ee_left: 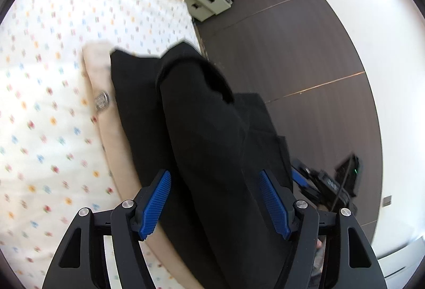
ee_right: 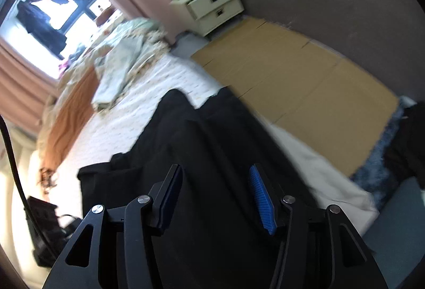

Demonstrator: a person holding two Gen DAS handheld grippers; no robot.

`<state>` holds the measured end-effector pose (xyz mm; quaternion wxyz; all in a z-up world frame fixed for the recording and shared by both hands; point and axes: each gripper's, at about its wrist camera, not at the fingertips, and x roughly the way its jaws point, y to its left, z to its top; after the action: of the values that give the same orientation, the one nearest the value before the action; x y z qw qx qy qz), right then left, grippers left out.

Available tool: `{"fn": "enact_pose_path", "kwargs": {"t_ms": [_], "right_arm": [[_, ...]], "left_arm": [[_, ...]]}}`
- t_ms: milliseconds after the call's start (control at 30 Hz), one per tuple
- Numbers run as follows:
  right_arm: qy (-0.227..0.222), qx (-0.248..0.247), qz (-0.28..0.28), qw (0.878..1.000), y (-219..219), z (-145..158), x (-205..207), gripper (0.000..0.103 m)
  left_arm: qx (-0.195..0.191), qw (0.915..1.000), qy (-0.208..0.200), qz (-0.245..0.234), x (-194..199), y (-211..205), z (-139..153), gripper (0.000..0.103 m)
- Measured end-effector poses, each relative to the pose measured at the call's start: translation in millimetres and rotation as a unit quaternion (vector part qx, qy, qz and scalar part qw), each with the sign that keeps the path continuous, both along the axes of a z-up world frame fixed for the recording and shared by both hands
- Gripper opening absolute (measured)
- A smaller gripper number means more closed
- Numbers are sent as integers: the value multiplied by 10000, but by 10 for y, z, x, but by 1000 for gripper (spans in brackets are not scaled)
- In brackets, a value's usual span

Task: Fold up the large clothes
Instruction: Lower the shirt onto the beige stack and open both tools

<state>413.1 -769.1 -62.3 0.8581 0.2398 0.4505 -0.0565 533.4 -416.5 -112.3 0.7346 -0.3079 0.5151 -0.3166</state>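
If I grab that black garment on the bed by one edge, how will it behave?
The black garment will probably go floppy: it already lies in soft folds and drapes over the bed edge. It looks large and thick, so likely heavyish, sagging. Its matte cloth shouldn't slip much.

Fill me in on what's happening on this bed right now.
A person is folding a black garment on a bed with a dotted sheet, using a handheld claw in each hand. The garment lies partly over a beige piece of clothing. Both the left claw and the right claw hover over the black fabric with their jaws apart, neither gripping it. A crumpled pale green bundle sits farther up the bed.
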Motion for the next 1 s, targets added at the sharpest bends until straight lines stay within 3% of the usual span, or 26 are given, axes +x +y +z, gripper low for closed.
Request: {"fn": "enact_pose_path", "kwargs": {"t_ms": [200, 400, 533, 667, 800, 1000], "right_arm": [[-237, -268, -504, 9981, -286, 176, -796, 59], [-123, -208, -985, 9948, -448, 1, -1289, 60], [123, -166, -1007, 9947, -406, -239, -1353, 60], [-97, 177, -1072, 9940, -414, -409, -1371, 60], [-213, 95, -1181, 9927, -399, -487, -1288, 37], [-171, 36, -1337, 9909, -383, -558, -1161, 31]], "left_arm": [[697, 9952, -680, -21, -83, -35, 197, 70], [1157, 9865, -1148, -180, -156, -137, 367, 70], [1408, 9830, -1134, -315, 17, -253, 285, 70], [1471, 9833, -1030, -289, 239, -360, 119, 71], [1400, 9865, -843, -142, 425, -431, 2, 71], [1894, 9755, -1120, -11, 550, -572, -118, 74]]}}
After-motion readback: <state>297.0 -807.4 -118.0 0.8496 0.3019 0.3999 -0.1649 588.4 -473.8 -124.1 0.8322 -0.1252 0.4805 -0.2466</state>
